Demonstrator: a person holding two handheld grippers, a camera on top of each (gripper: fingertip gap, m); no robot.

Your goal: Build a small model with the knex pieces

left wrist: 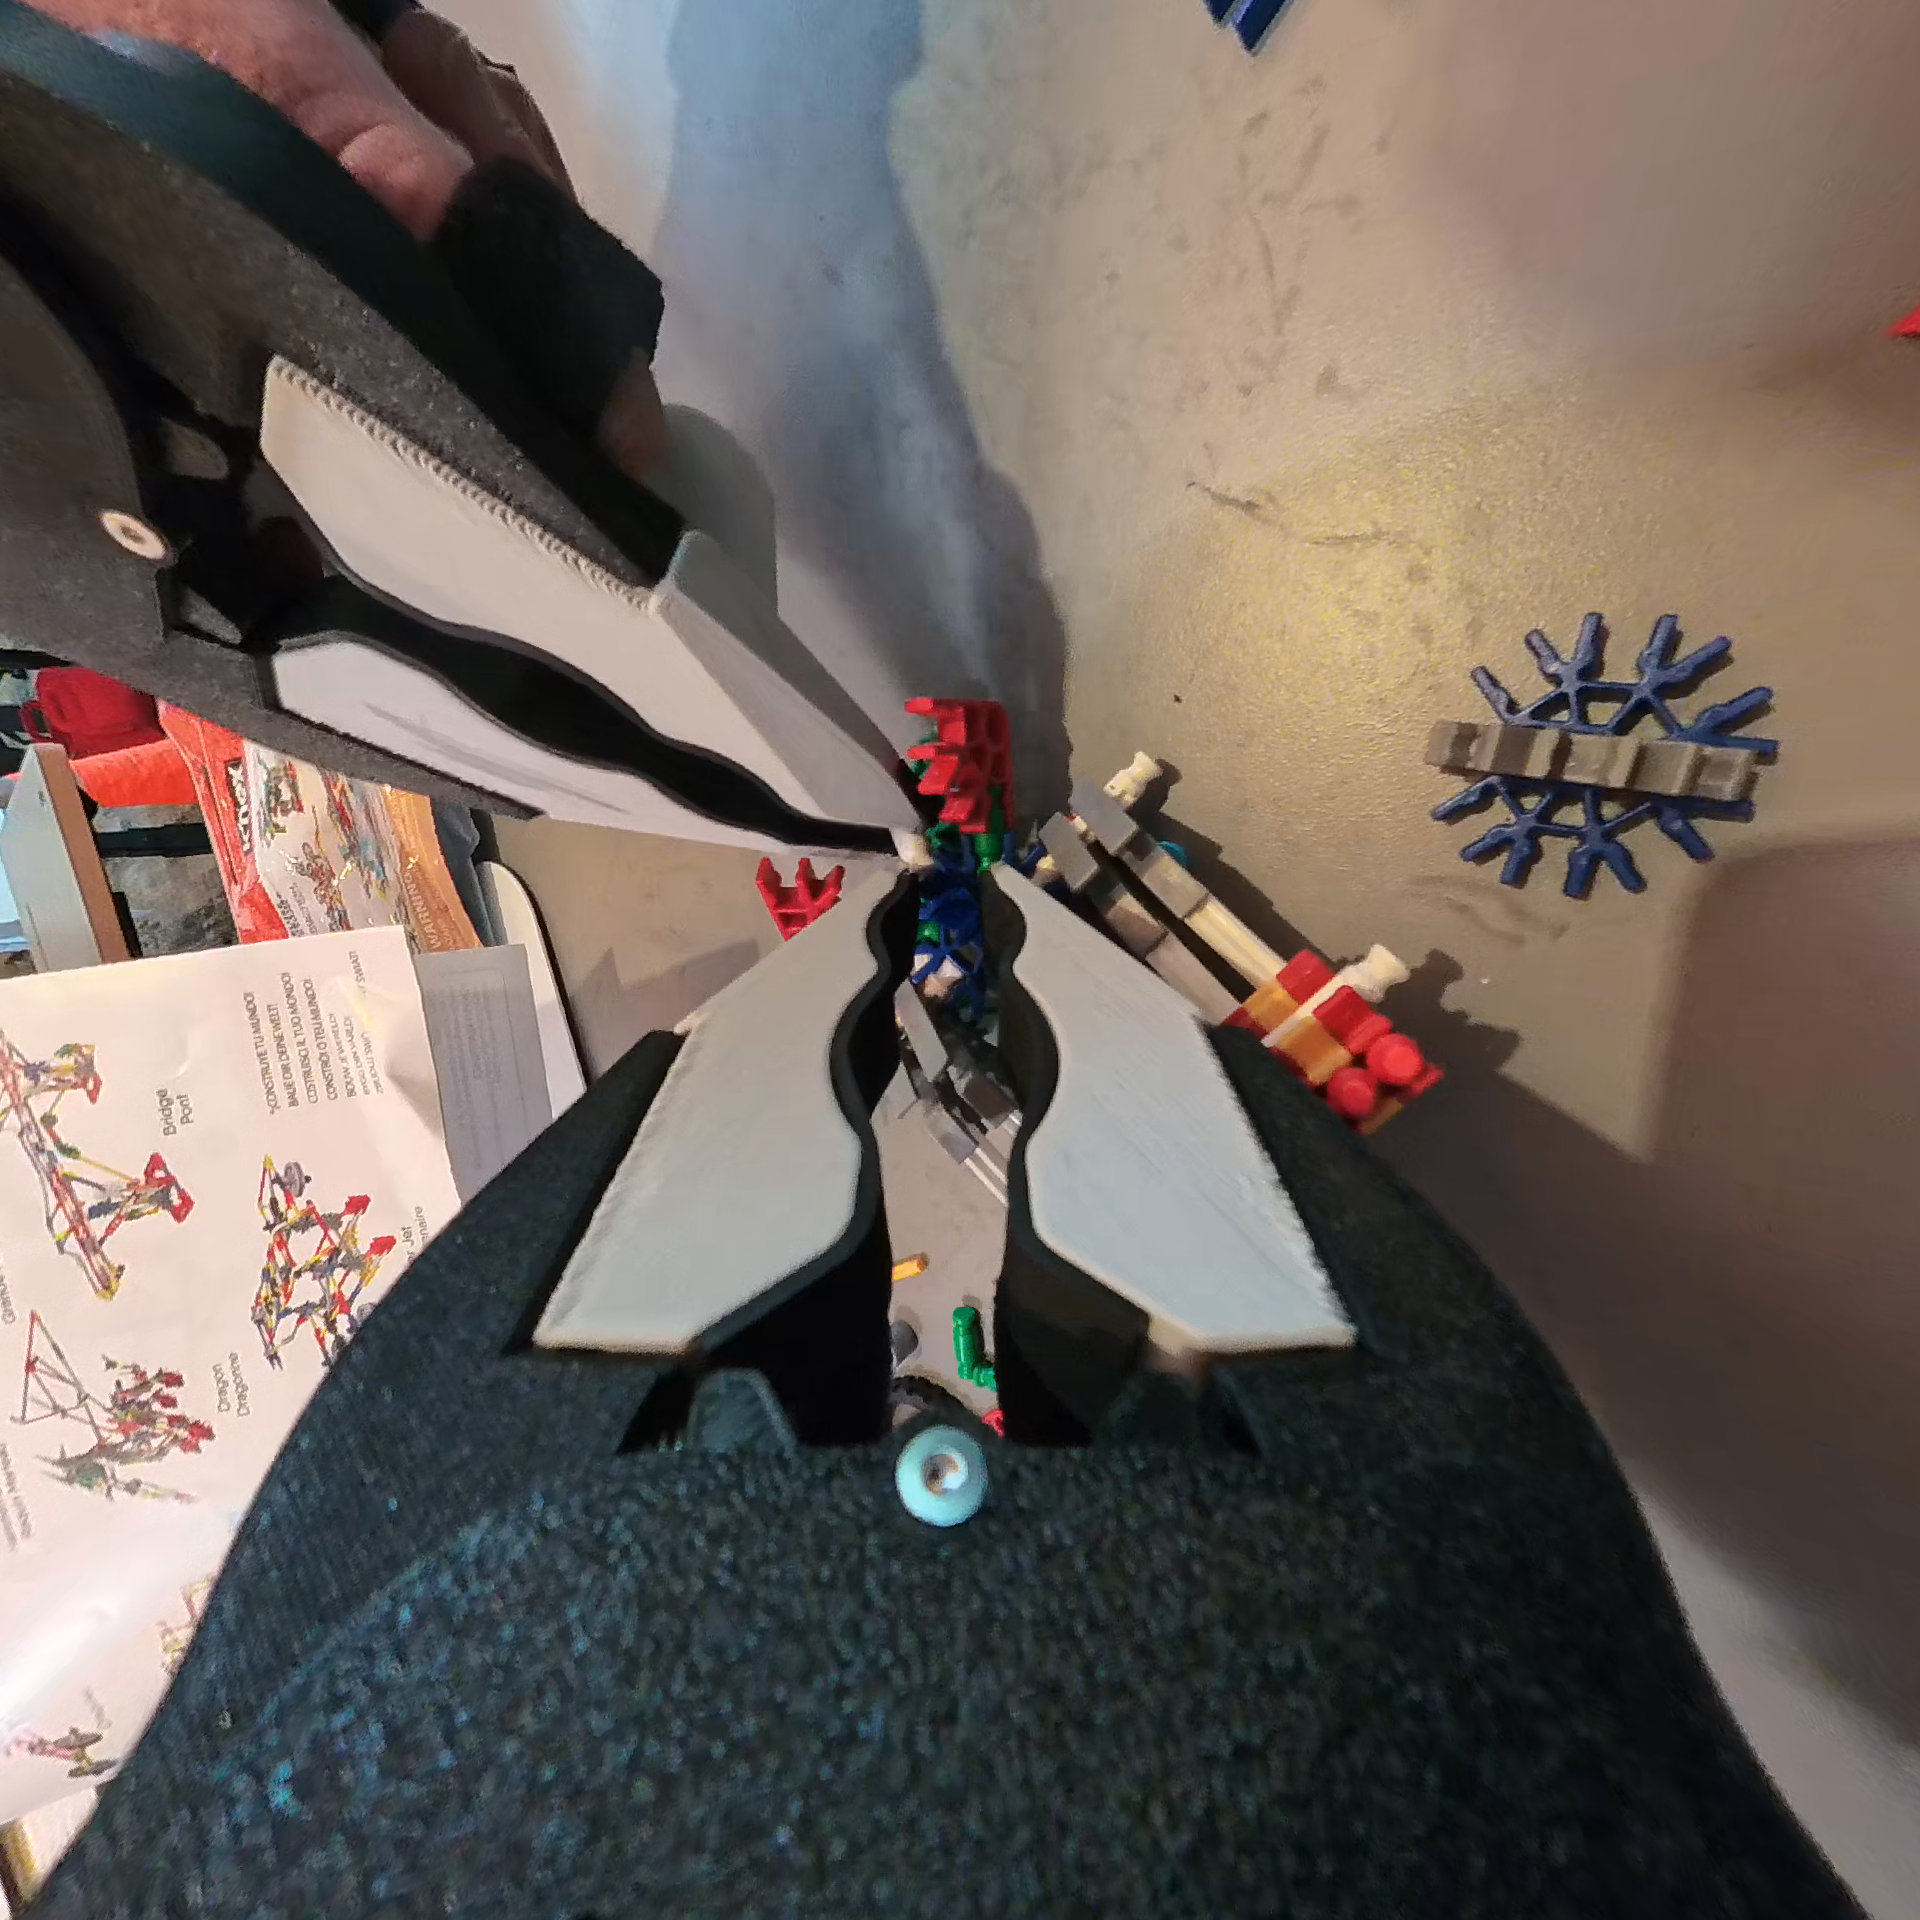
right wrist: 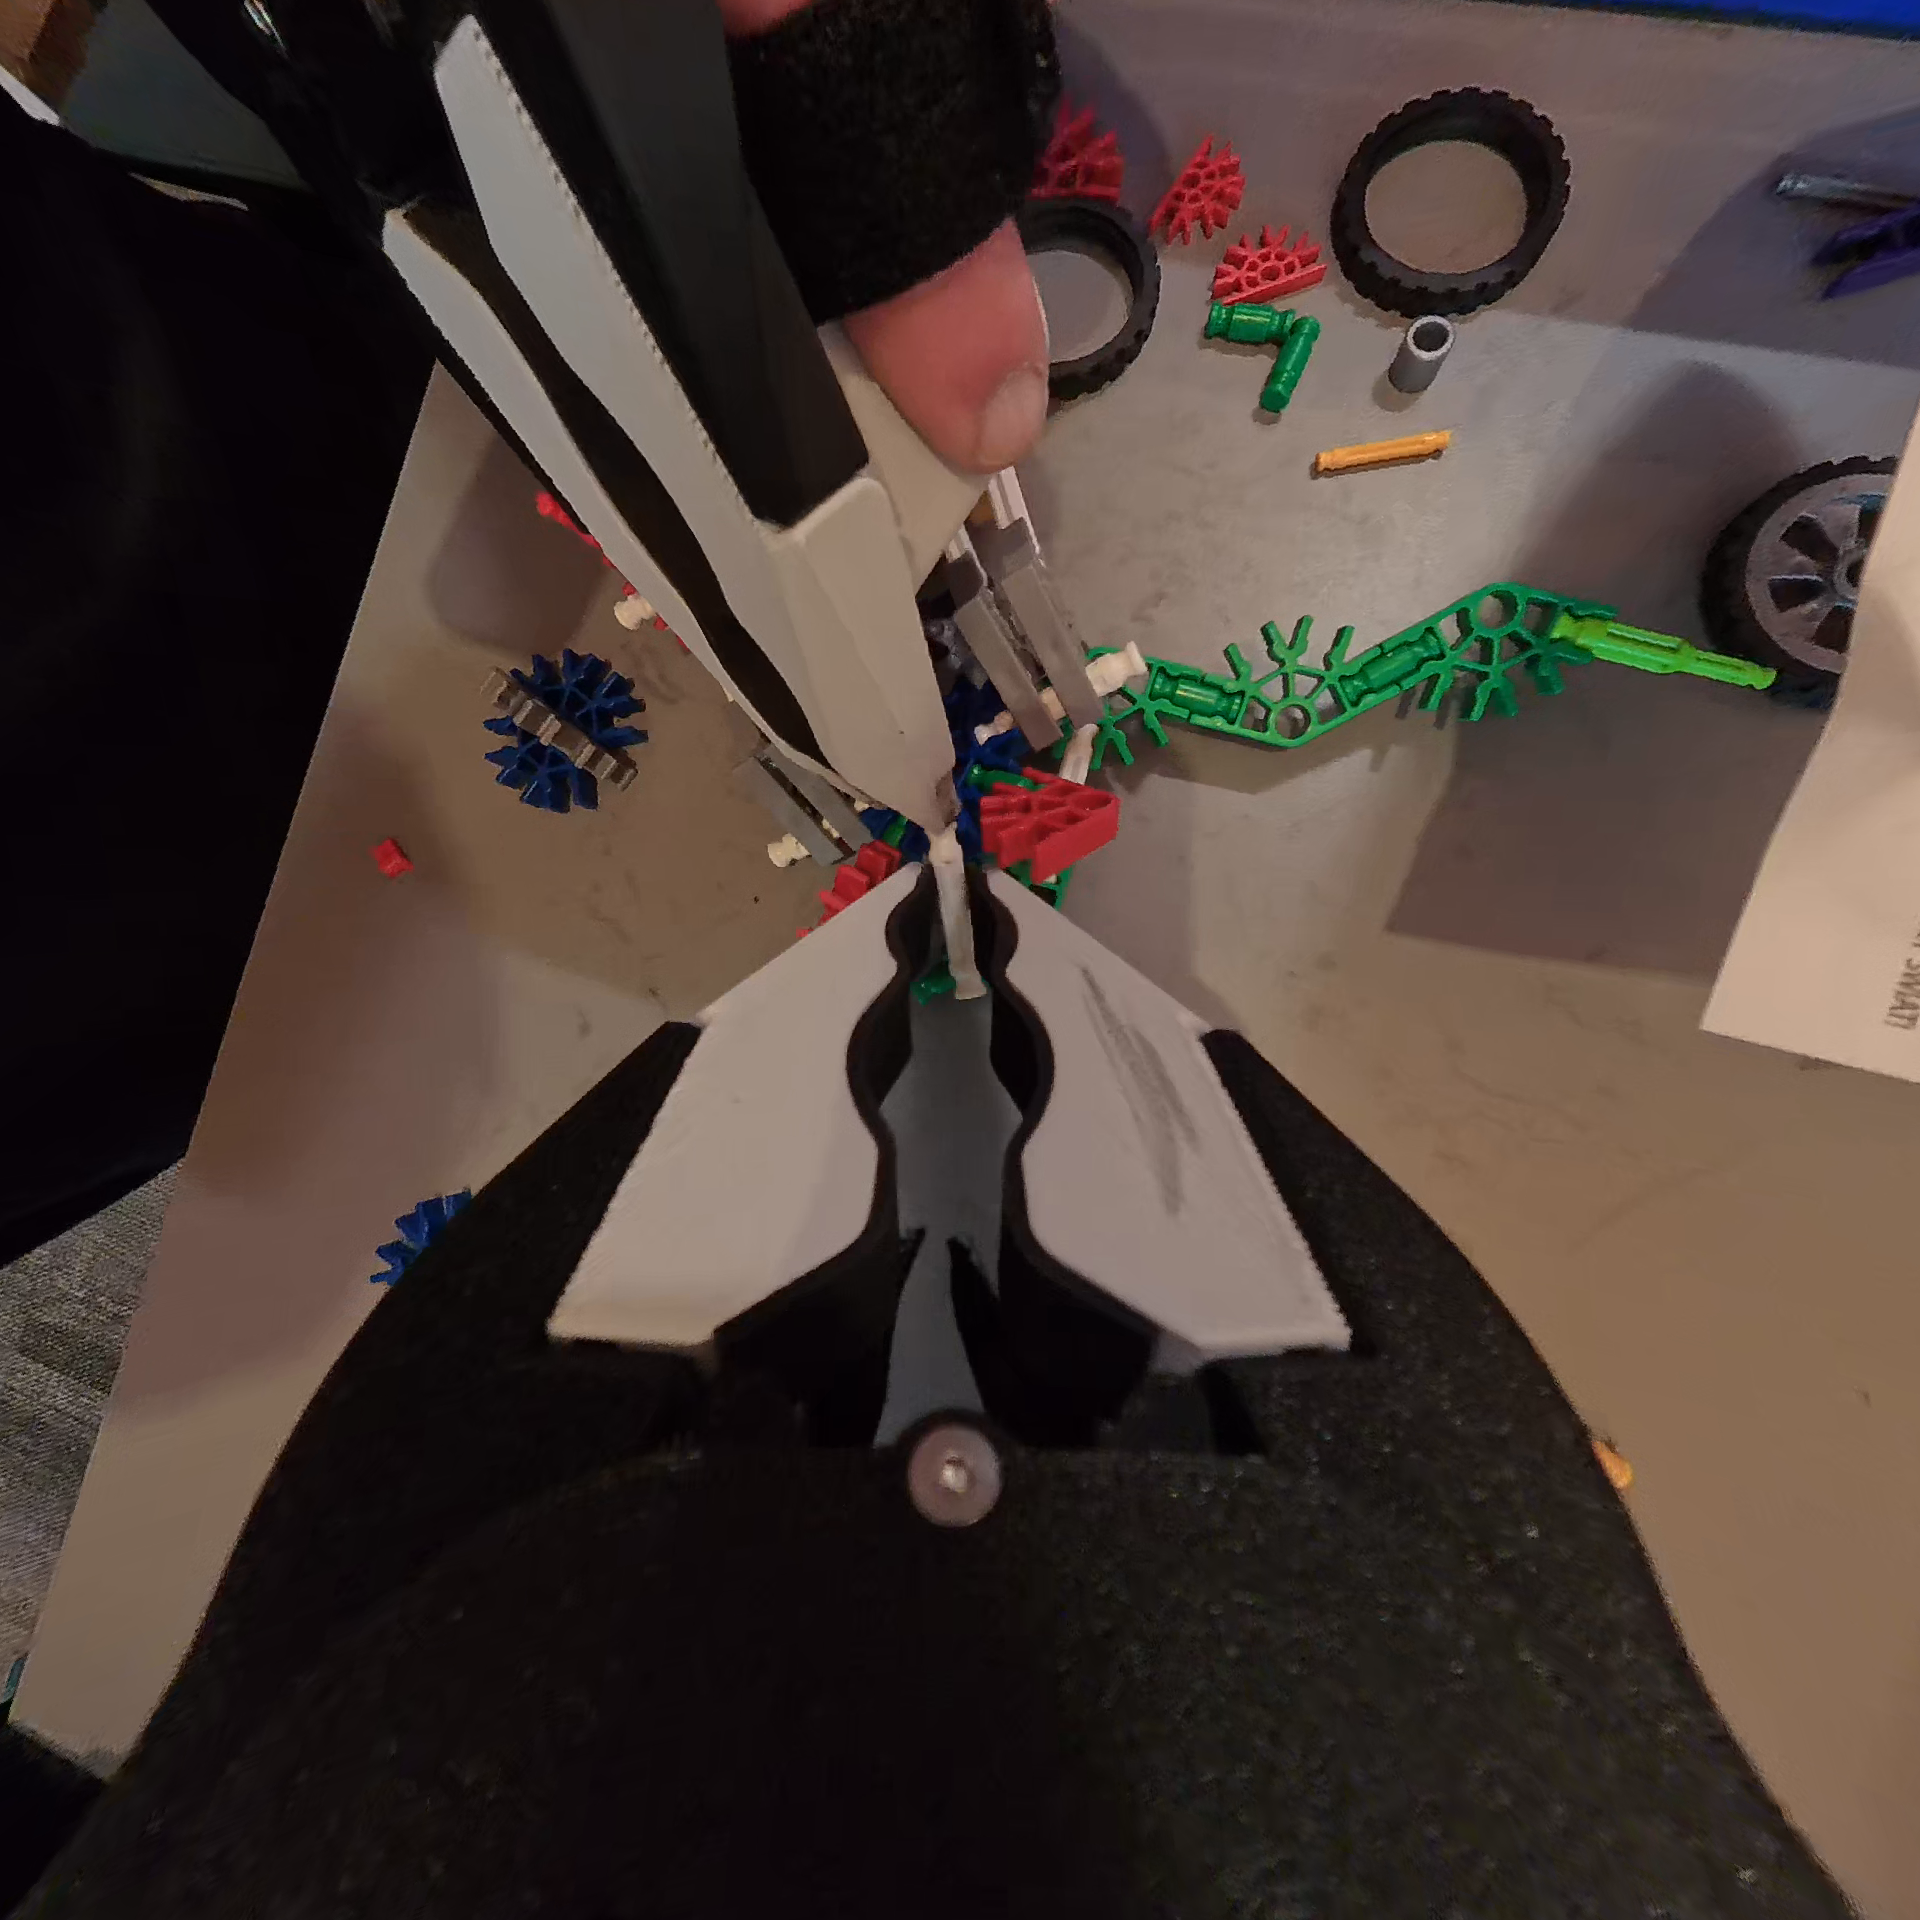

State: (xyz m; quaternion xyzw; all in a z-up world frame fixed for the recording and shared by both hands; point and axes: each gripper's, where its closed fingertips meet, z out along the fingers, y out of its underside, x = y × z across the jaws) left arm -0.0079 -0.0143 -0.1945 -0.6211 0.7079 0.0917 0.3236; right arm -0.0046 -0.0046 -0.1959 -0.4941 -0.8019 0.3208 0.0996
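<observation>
Two hand-held grippers meet tip to tip over a cluster of toy construction pieces [right wrist: 997,790] on a grey table [left wrist: 1299,364]. The right gripper [right wrist: 957,883] is clamped on a short white rod [right wrist: 958,925], which stands upright between its closed fingers and reaches into the cluster. The left gripper [left wrist: 951,883] has its tips close together around the cluster's blue connector [left wrist: 951,930]; whether they actually pinch it is hard to tell, since a gap shows between the fingers. A red connector [left wrist: 961,753] sits atop the cluster, with grey and white rods [left wrist: 1153,894] and red blocks [left wrist: 1340,1039] running off beside it. A blue snowflake connector crossed by a grey bar [left wrist: 1600,758] lies well apart on the table. In the right wrist view, a green chain of connectors [right wrist: 1351,675] stretches from the cluster toward a wheel [right wrist: 1808,592]; two loose black tyres [right wrist: 1449,197] and small red connectors [right wrist: 1262,265] lie beyond. An instruction sheet [left wrist: 208,1195] rests near the table's edge.
</observation>
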